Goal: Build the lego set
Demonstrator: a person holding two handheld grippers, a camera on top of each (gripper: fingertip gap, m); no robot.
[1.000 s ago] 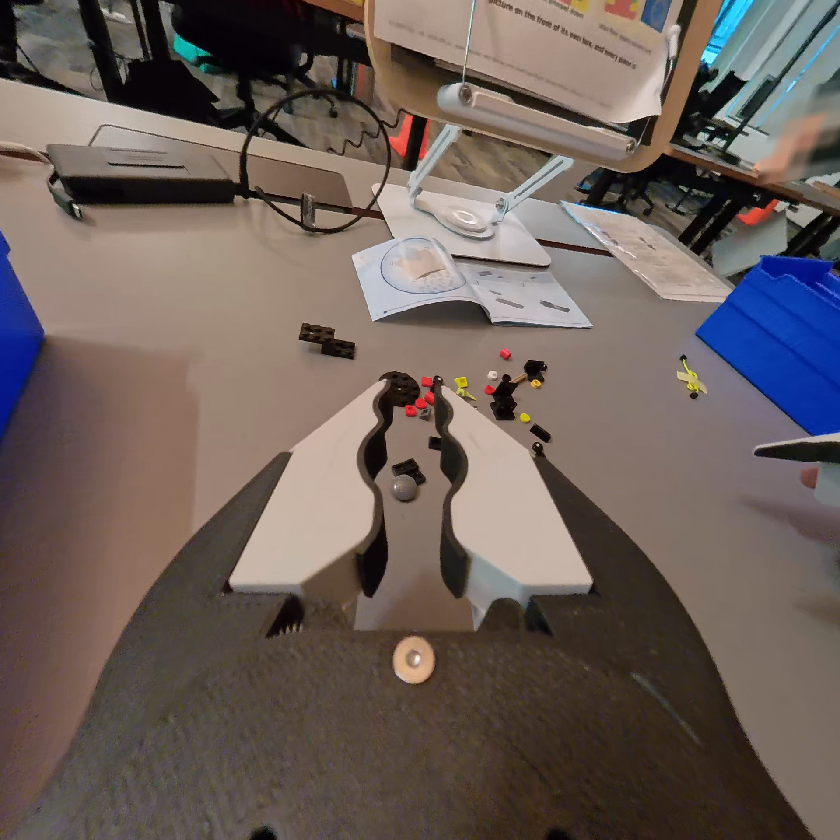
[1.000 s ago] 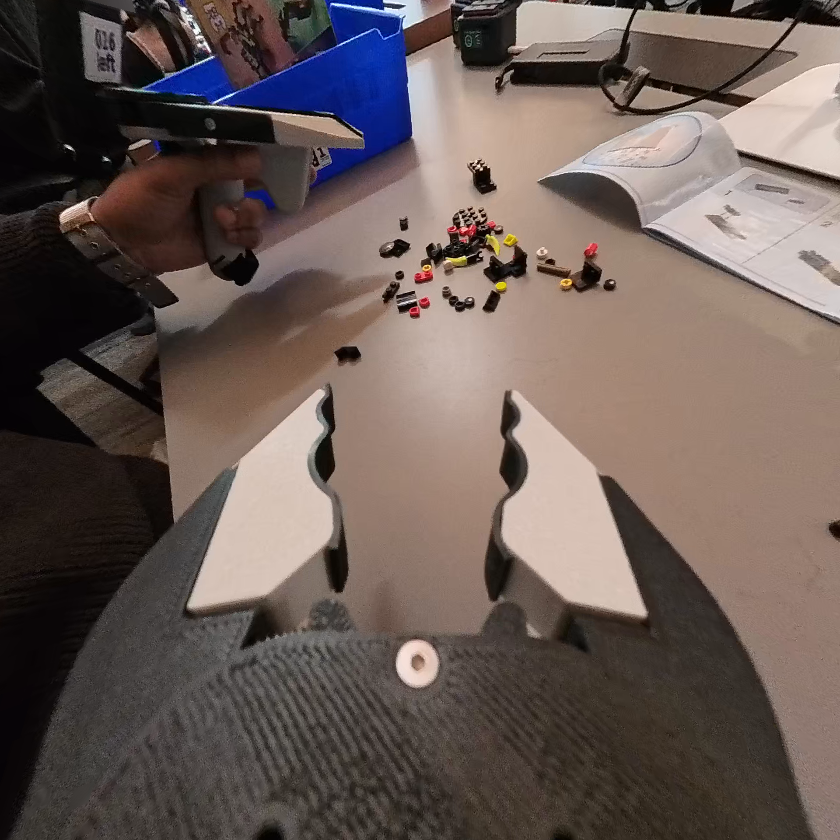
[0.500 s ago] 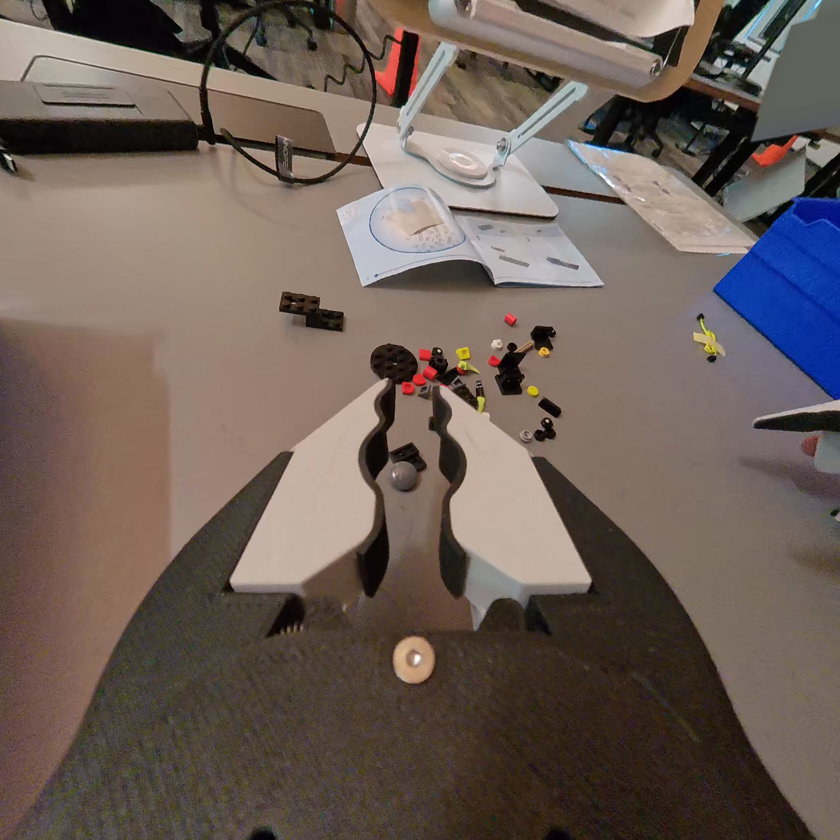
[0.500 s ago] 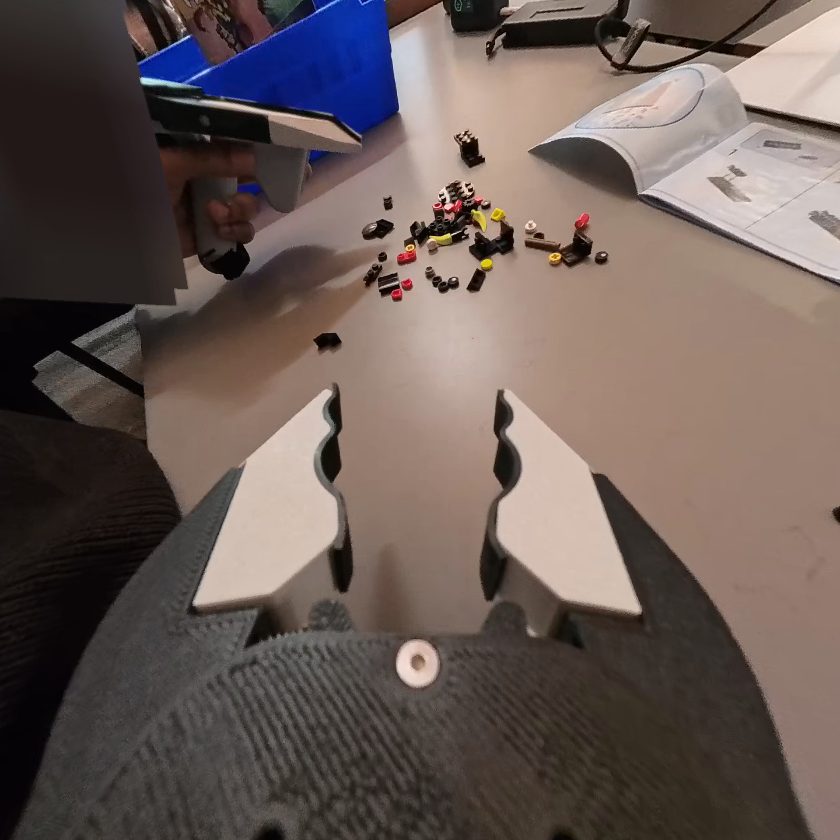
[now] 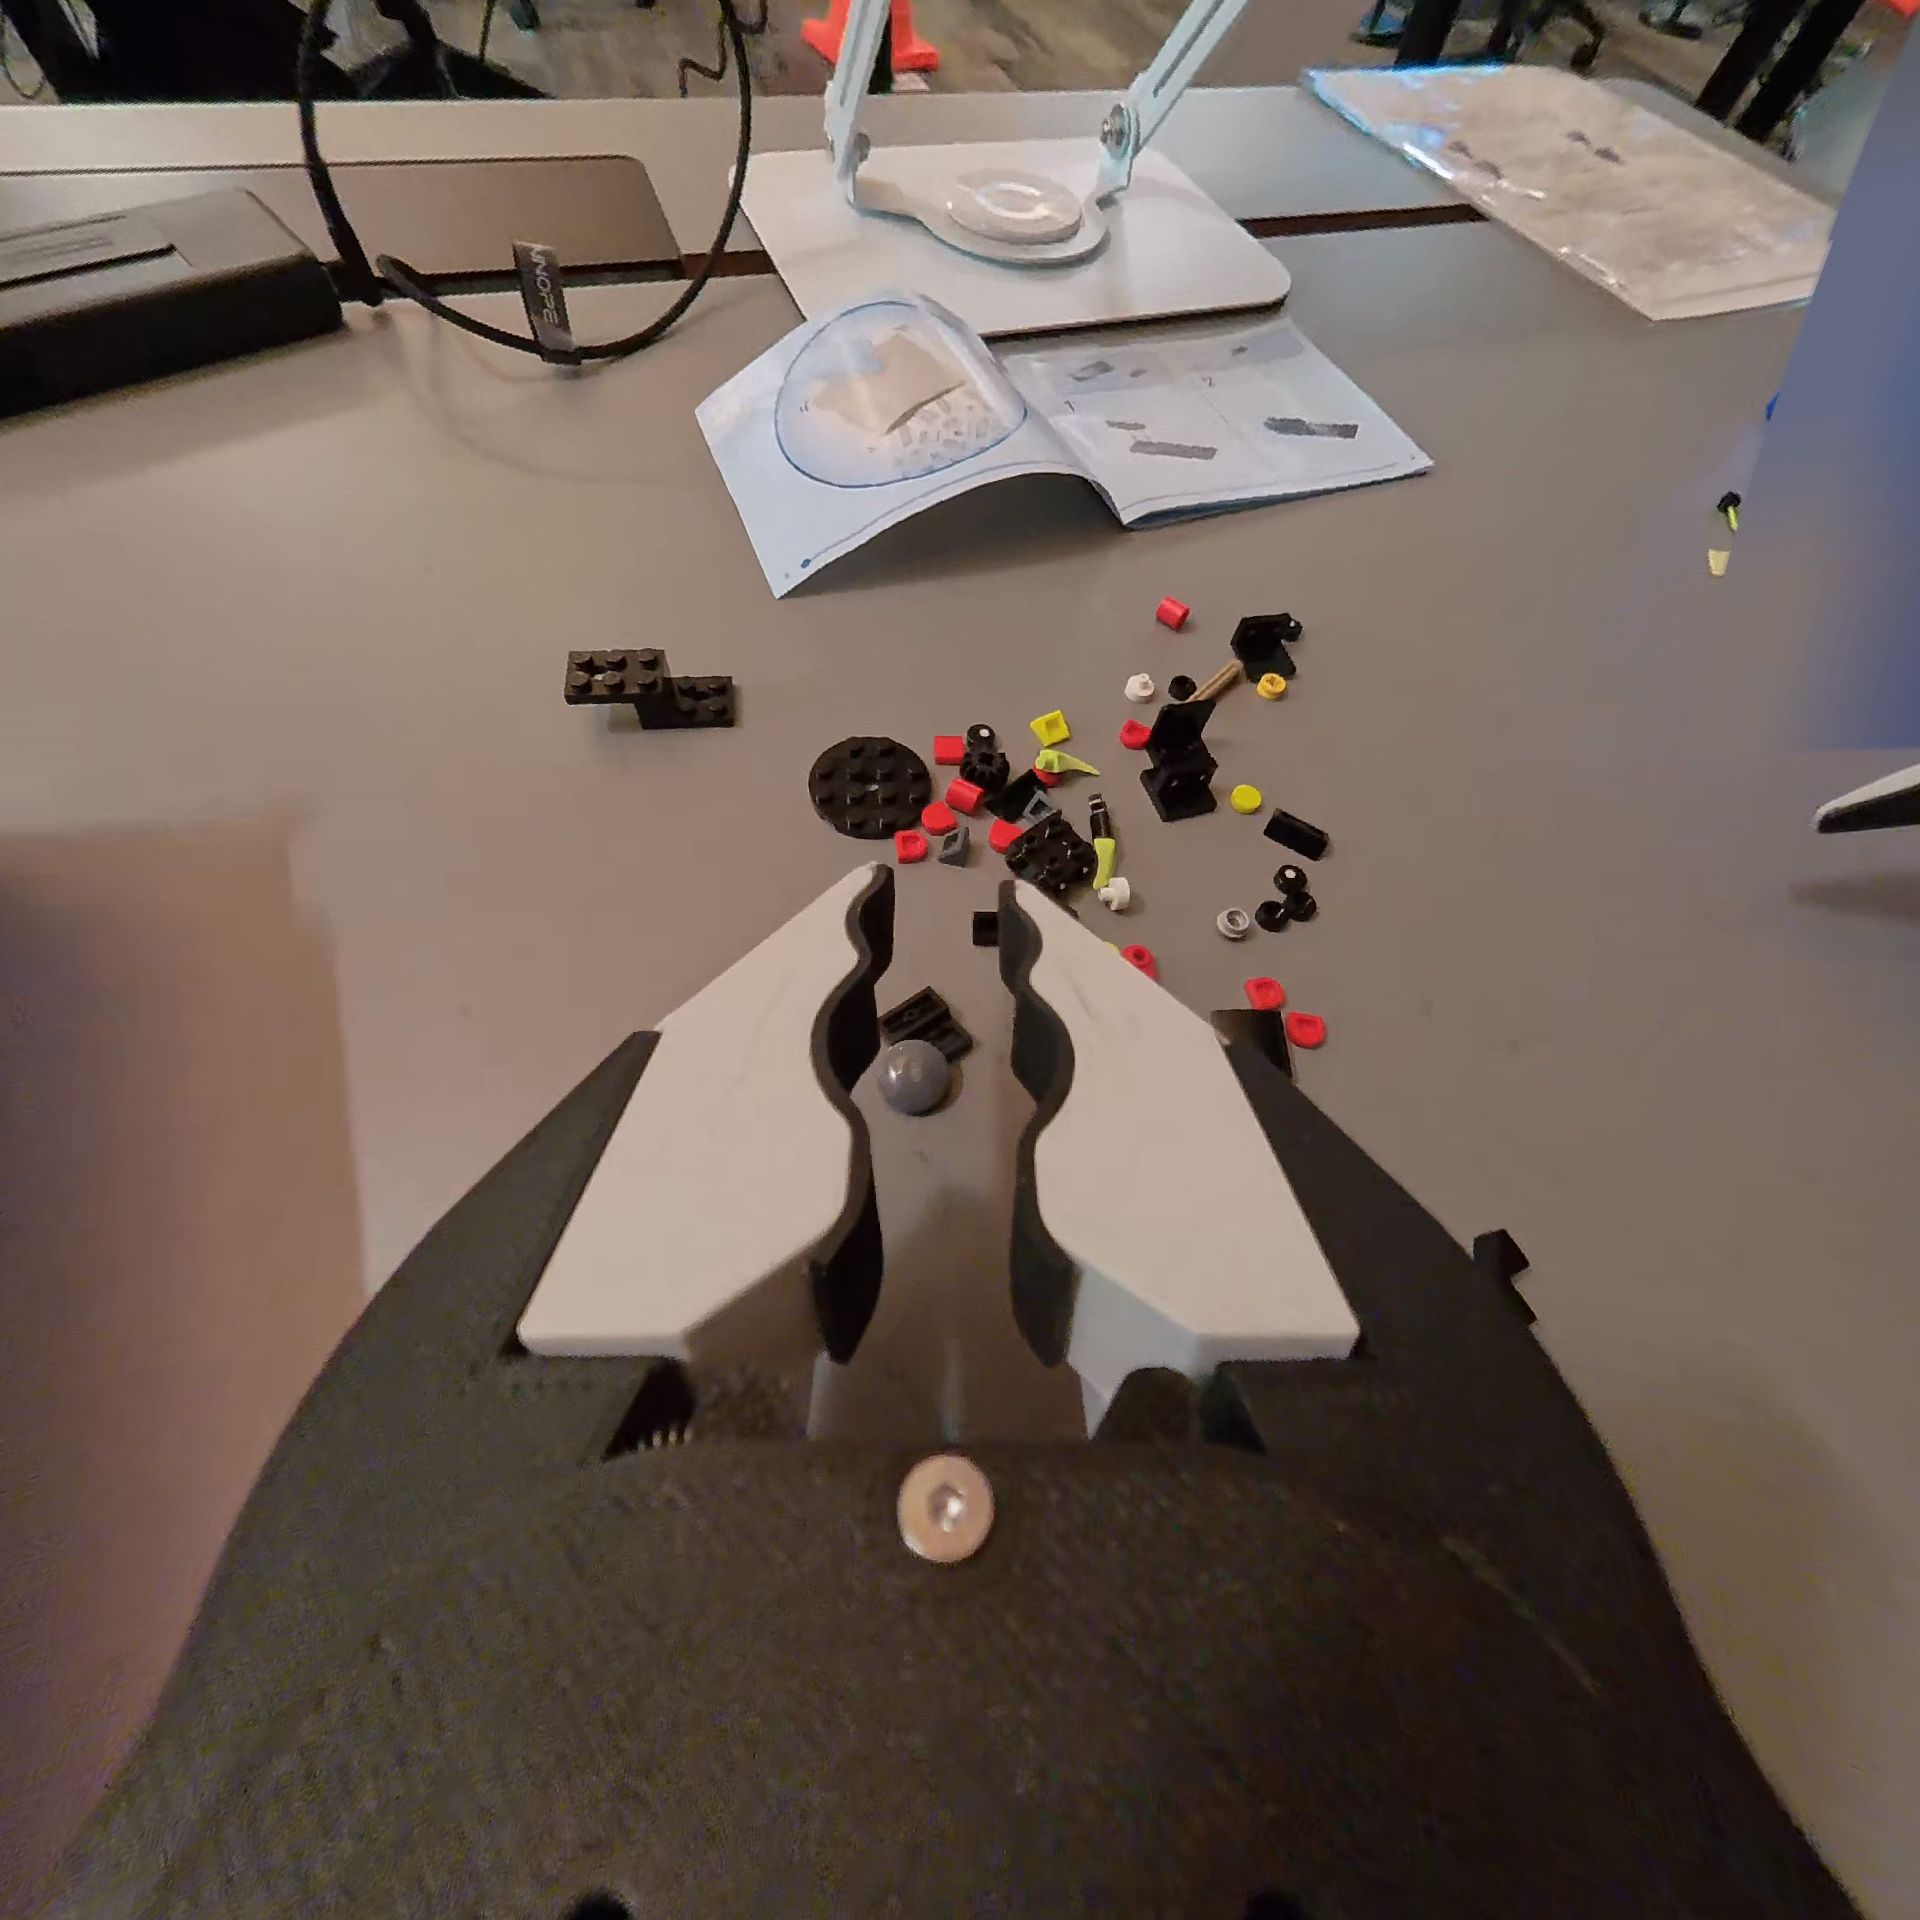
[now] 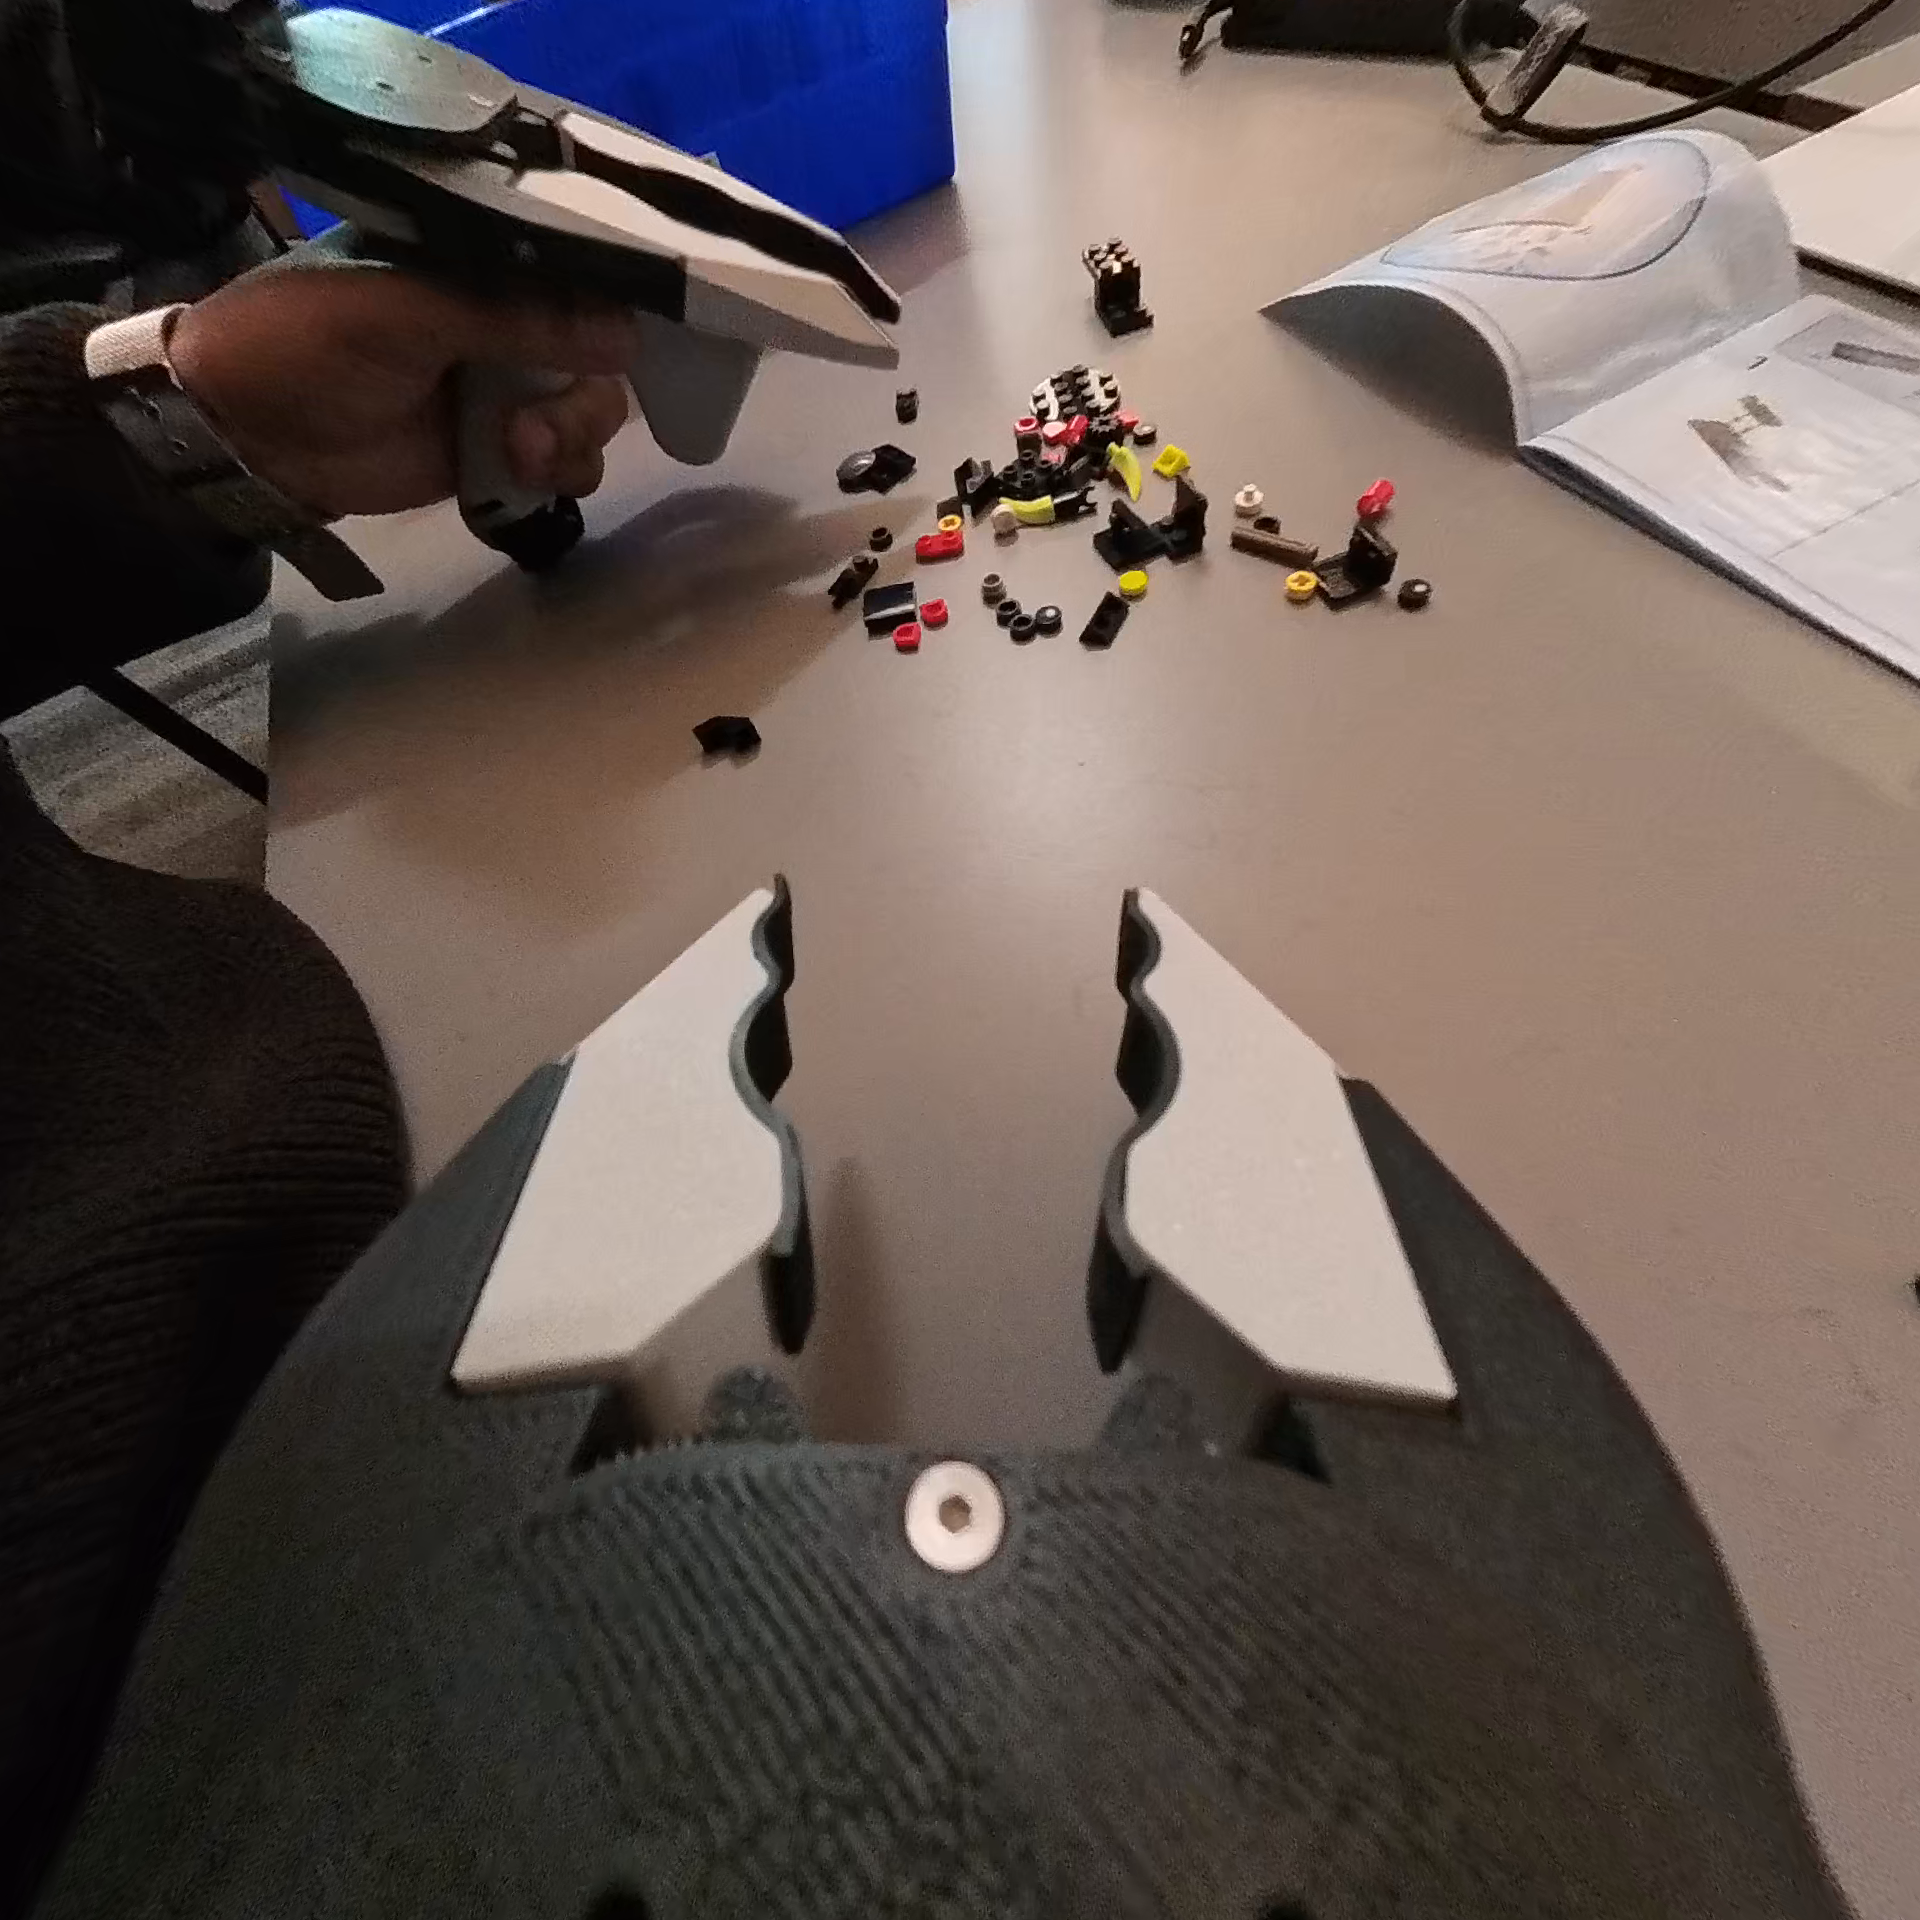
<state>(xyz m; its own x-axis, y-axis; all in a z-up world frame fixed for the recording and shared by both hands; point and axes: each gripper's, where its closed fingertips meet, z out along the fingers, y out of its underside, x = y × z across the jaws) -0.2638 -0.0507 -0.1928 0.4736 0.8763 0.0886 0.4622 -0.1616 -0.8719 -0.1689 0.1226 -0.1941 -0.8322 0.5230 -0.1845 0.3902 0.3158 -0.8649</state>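
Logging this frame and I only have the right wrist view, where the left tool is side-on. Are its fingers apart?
Observer: Yes. The left wrist view shows the left tool with a narrow gap between its fingers and nothing gripped.
Operator: What shows through the gap?
Observer: A grey dome piece lying on the table below, right beside a black grille tile.
Operator: Anything beyond the booklet that I can't see?
Observer: A clear plastic bag lies flat at the table's far right.
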